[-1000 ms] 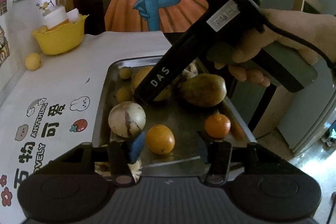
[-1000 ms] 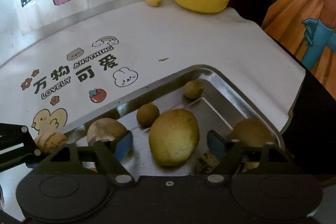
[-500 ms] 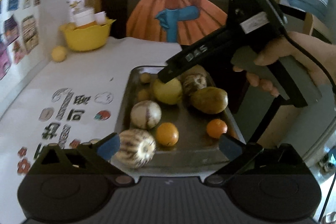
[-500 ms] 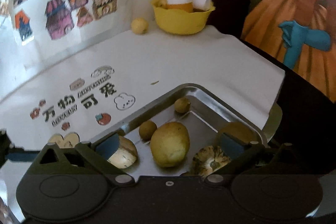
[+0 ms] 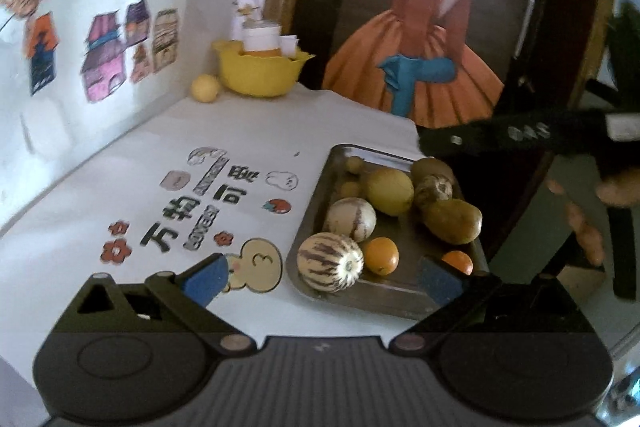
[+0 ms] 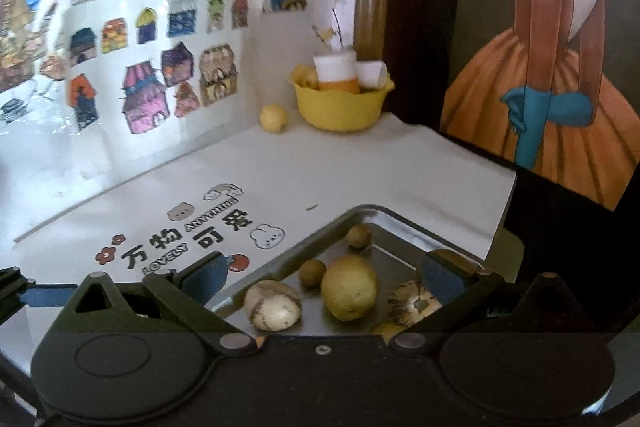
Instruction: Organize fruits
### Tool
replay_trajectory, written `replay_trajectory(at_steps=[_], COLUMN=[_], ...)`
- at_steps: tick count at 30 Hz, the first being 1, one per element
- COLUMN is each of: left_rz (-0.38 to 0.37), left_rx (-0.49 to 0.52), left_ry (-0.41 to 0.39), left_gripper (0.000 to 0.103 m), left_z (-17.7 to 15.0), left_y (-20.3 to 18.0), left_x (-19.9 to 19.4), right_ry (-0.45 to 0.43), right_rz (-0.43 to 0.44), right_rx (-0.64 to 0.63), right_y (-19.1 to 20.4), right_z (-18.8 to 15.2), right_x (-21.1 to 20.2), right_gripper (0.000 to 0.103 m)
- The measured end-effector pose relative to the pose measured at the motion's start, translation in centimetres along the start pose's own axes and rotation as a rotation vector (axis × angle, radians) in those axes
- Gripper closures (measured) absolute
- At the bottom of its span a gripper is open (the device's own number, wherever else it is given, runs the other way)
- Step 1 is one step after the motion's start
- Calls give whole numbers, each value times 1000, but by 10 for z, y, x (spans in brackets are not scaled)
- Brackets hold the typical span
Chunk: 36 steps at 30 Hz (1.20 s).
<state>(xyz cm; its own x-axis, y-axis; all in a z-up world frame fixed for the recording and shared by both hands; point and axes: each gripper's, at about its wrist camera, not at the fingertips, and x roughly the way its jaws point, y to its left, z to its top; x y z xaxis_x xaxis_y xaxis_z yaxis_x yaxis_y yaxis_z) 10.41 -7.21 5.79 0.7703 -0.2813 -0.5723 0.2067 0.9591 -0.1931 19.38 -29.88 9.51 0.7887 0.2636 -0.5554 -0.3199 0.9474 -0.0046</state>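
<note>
Left wrist view: looks forward and downward from the tray's (image 5: 320,223) near corner, close, facing the far wall.
Right wrist view: looks downward from the tray's (image 6: 280,259) right side, closer, toward the same corner.
Shared: tray, printed tablecloth (image 5: 224,195) (image 6: 192,235), yellow bowl (image 5: 260,75) (image 6: 340,107).

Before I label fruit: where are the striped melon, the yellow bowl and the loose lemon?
striped melon (image 5: 330,261), left wrist view, middle of its rind
yellow bowl (image 6: 340,109), right wrist view, front wall
lemon (image 6: 273,118), right wrist view, centre
</note>
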Motion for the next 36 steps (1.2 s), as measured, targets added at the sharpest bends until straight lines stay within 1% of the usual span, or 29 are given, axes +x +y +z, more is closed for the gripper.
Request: replay_trajectory(at_steps=[3,6,9,11,13,18,22,24,28,31,36], left_rz=[10,25,56,63,74,112,129,146,178,181,196], left_rx=[-35,-59,-93,-119,-131,-119,-123,-116,-119,-121,-76], left_ry=[-19,-56,-75,-78,-82,-104,-108,-119,-158,-170,-170], left_gripper=[1,1,1,1,1,1,1,1,1,1,1], left_z=[-4,-13,-21,-26,-29,-36,-43,-48,-55,-56,-62], left_y=[6,11,17,23,27,31,39,42,48,51,51], left_x=[-7,-14,-17,-17,-18,-24,-29,-33,-42,-46,-48], right_ry=[-43,-103,-147,-165,-181,-244,-253,-252,-257,-267,-265], right_rz=[-5,-9,-30,-44,-53,-61,-56,-72,-120,-154,-181], right_rx=[-6,16,47,63,76,136,217,243,261,265,249], right_y=[7,12,17,22,27,38,47,51,60,68,78], right_z=[-9,-24,-40,-48,-53,-65,-86,-97,-115,-127,-143], right_x=[-15,-28,-33,-35,-37,-49,-56,-58,-62,-65,-68], right_gripper=[1,1,1,1,1,1,1,1,1,1,1])
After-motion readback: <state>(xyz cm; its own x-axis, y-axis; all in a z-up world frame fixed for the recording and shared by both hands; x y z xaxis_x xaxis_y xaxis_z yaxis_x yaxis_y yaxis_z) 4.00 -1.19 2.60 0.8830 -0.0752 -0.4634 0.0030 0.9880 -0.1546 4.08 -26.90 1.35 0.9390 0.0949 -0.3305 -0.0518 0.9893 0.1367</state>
